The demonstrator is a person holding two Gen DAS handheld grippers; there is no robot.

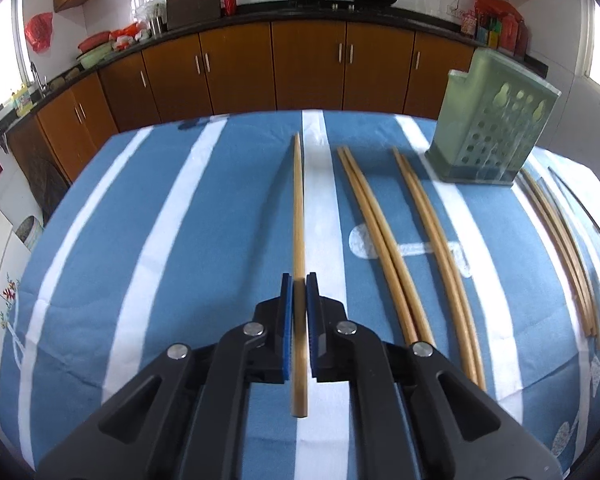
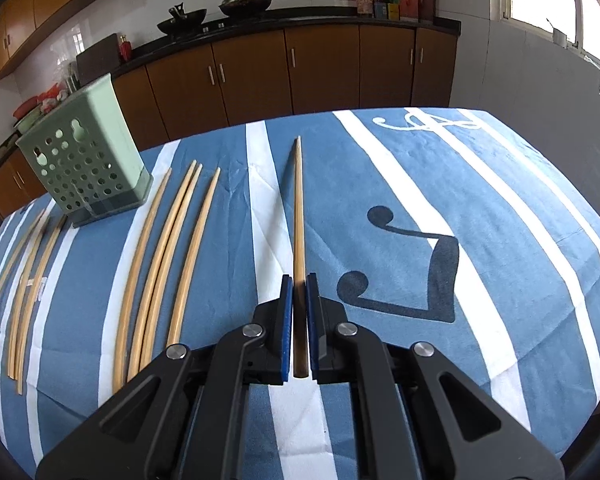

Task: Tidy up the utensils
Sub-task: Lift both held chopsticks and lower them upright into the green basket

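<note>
Chopsticks: we clamp one (image 1: pixel 299 216) in the left claw (image 1: pixel 299 280), one (image 2: pixel 298 216) in the right claw (image 2: pixel 299 280), tips at twelve o'clock, ready for the holder (image 1: pixel 496 128).

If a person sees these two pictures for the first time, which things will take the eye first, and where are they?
First come the long wooden chopsticks: the left gripper is shut on one chopstick, and the right gripper on another, each pointing away over the blue and white striped tablecloth. Next is the pale green perforated plastic holder, upright near the table's far edge, with more chopsticks lying loose before it.
</note>
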